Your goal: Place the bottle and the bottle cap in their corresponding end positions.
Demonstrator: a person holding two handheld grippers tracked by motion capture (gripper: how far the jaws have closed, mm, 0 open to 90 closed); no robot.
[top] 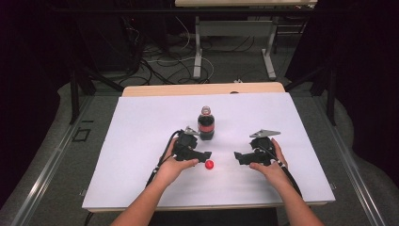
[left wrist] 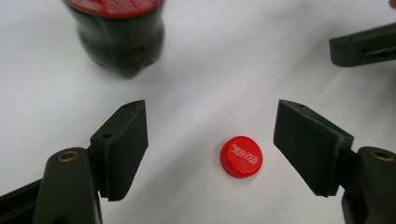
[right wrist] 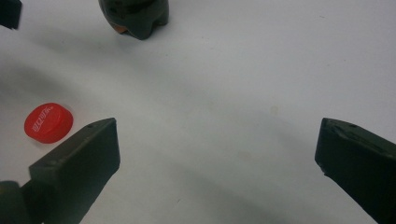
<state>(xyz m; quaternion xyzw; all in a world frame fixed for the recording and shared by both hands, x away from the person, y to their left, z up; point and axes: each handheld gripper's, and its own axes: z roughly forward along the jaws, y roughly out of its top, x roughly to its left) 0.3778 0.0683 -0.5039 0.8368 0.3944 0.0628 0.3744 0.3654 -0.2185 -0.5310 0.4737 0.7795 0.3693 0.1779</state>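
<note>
A small dark cola bottle (top: 205,123) with a red label stands uncapped near the middle of the white table (top: 141,122). Its red cap (top: 209,164) lies flat on the table in front of it, between the two hands. My left gripper (top: 209,154) hovers just above and left of the cap, open; in the left gripper view the cap (left wrist: 241,157) lies on the table between the spread pads (left wrist: 125,140), touching neither. My right gripper (top: 236,157) rests open to the right of the cap, with nothing between its fingers (right wrist: 86,154); the cap (right wrist: 48,122) lies beside its left jaw.
The bottle's base (left wrist: 119,37) stands just beyond the left gripper's jaws and appears at the top of the right gripper view (right wrist: 135,16). Beyond the table's far edge are desk legs (top: 197,52) and floor cables (top: 160,66).
</note>
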